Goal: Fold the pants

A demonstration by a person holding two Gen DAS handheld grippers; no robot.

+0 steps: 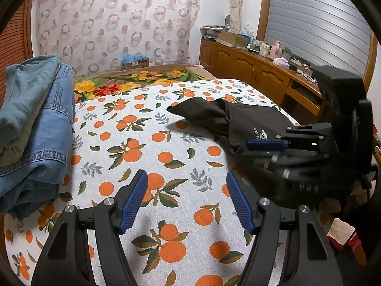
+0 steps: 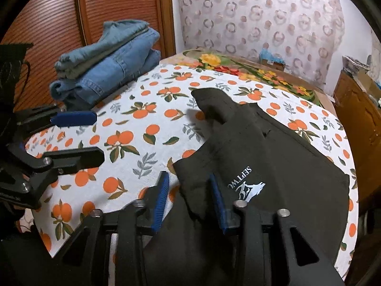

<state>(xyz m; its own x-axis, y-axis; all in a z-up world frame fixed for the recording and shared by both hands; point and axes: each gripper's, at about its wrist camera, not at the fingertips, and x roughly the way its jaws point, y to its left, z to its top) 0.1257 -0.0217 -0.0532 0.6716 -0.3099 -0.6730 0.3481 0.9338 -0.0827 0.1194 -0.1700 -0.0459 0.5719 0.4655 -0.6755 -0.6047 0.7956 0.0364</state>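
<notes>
The black pants (image 2: pixel 257 152) lie spread on the orange-print bedspread (image 1: pixel 147 147), toward the right side of the bed, with one narrow end reaching out toward the middle and the nearer edge hanging toward the person. This looks like the start of a fold: the right gripper (image 2: pixel 189 197) has its blue pads on either side of a raised ridge of the black cloth at the near edge, drawn close together and apparently pinching it, though the fabric hides the contact itself. The left gripper (image 1: pixel 187 201) hovers above bare bedspread with its jaws spread and nothing between them. Next, I judge, the left gripper must find a second hold on the pants so the edge can be lifted and laid over evenly. White print by a wolf-head logo (image 2: pixel 250 188) reads upside down as "SEPTWO", the rest covered. A stack of folded jeans (image 2: pixel 107 64) sits at the far left.
</notes>
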